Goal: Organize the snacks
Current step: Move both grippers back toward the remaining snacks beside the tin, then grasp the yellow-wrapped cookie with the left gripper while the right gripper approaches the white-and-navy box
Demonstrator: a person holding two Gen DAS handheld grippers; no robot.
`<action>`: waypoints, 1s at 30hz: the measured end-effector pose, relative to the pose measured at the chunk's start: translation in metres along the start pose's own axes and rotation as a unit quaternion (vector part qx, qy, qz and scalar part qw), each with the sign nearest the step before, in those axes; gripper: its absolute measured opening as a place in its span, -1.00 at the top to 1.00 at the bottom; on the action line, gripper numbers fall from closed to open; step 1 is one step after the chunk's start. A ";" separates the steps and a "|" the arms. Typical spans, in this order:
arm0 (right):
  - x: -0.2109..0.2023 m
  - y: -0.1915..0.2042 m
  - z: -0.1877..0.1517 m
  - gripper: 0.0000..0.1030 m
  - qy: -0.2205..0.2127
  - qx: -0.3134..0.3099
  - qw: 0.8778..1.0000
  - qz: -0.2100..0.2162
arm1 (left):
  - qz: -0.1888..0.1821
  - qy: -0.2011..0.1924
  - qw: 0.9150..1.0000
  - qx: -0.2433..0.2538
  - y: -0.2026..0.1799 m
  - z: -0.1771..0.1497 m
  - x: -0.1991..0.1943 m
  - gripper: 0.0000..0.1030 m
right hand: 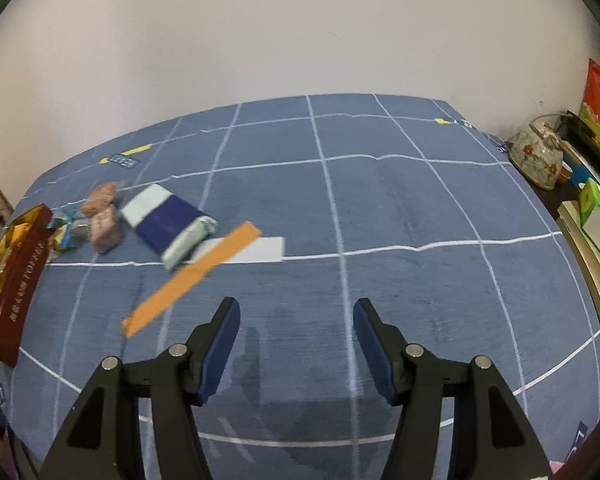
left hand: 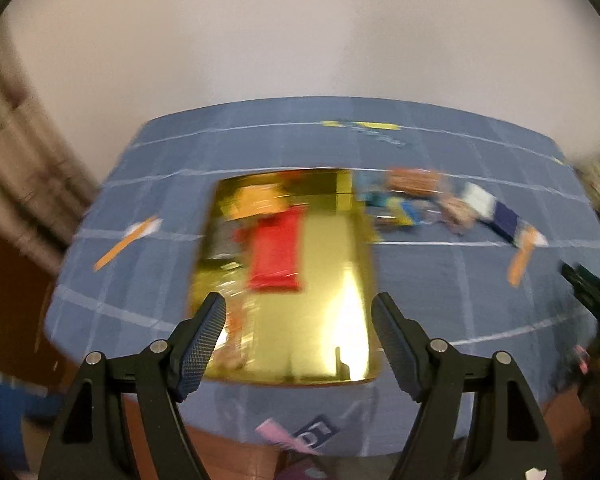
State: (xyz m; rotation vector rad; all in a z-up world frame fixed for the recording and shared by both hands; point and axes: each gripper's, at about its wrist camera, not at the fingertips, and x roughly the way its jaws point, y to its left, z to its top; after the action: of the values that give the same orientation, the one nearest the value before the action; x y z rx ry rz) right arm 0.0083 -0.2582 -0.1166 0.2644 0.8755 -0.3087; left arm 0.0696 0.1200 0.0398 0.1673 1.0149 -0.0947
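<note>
A gold-lined box (left hand: 340, 312) lies on the blue checked cloth, holding a red packet (left hand: 276, 254) and orange packets (left hand: 256, 200); the left wrist view is blurred. My left gripper (left hand: 299, 312) is open and empty, over the box's near end. In the right wrist view the box (right hand: 18, 276) shows its dark red side at the far left. Beside it lie pink snack packs (right hand: 104, 228), small blue-yellow sweets (right hand: 66, 232) and a blue-and-white packet (right hand: 168, 224). My right gripper (right hand: 296, 316) is open and empty, right of these snacks.
Orange and white tape strips (right hand: 204, 272) lie on the cloth (right hand: 400, 208) near the packet. A floral teapot (right hand: 538, 156), boxes and books (right hand: 598, 220) stand on a side surface at the right. A wall stands behind the table.
</note>
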 end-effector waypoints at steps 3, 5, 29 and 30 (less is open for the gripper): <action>0.006 -0.008 -0.003 -0.17 0.007 0.016 1.000 0.005 | -0.047 0.009 0.997 0.061 -0.026 0.015 0.014 -0.40; 0.008 -0.012 -0.005 -0.17 0.008 0.023 1.000 0.007 | -0.067 0.007 0.992 0.104 -0.043 0.025 0.025 -0.40; 0.012 -0.025 -0.005 -0.53 -0.009 0.064 0.996 0.068 | -0.128 0.131 0.910 0.372 -0.113 0.078 0.171 -0.06; 0.012 -0.025 -0.005 -0.54 -0.009 0.065 0.995 0.070 | -0.131 0.136 0.909 0.372 -0.112 0.078 0.174 -0.05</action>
State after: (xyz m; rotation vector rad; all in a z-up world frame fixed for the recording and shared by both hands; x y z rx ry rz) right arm 0.0028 -0.2812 -0.1314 0.4403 0.8160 -0.2381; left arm 0.2091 -0.0047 -0.0787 0.7585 1.2362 -0.7261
